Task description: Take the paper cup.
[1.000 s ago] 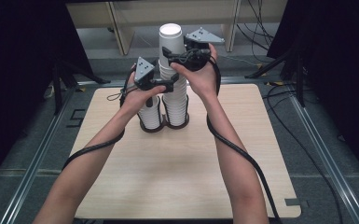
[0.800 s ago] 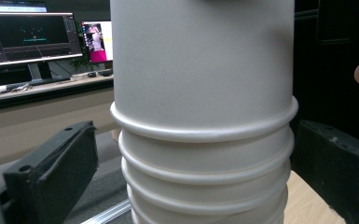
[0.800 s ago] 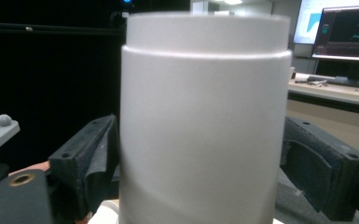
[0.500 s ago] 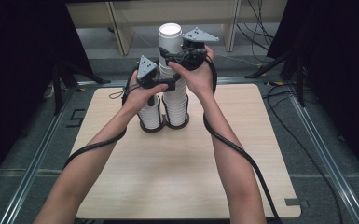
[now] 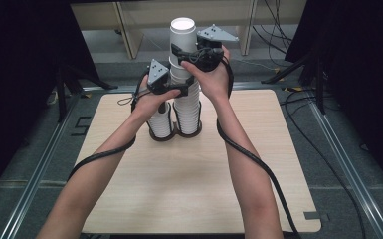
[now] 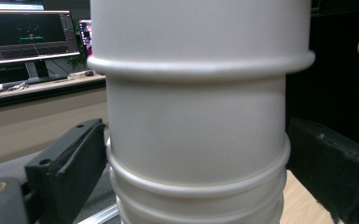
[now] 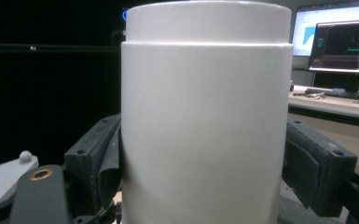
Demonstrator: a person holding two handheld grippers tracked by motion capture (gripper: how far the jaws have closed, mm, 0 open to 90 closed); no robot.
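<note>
A tall stack of upside-down white paper cups (image 5: 187,107) stands in a black ring holder (image 5: 175,134) on the wooden table (image 5: 194,179). A shorter stack (image 5: 160,122) stands in the ring to its left. My left gripper (image 5: 180,92) is around the tall stack's middle. In the left gripper view its jaws have just been closing, and both pads (image 6: 81,154) touch the cup wall (image 6: 196,130). My right gripper (image 5: 179,54) is higher, at the top cup (image 5: 182,32). Its jaws have just been closing too, and its pads (image 7: 105,154) press that cup (image 7: 205,116).
Black cables (image 5: 248,154) trail from both grippers along the forearms. Dark stands and shelving (image 5: 129,20) lie beyond the table's far edge. Desks with lit monitors (image 6: 25,35) show in the background of both gripper views.
Both hands have stayed at the tall stack. The right gripper has shifted slightly at the top cup.
</note>
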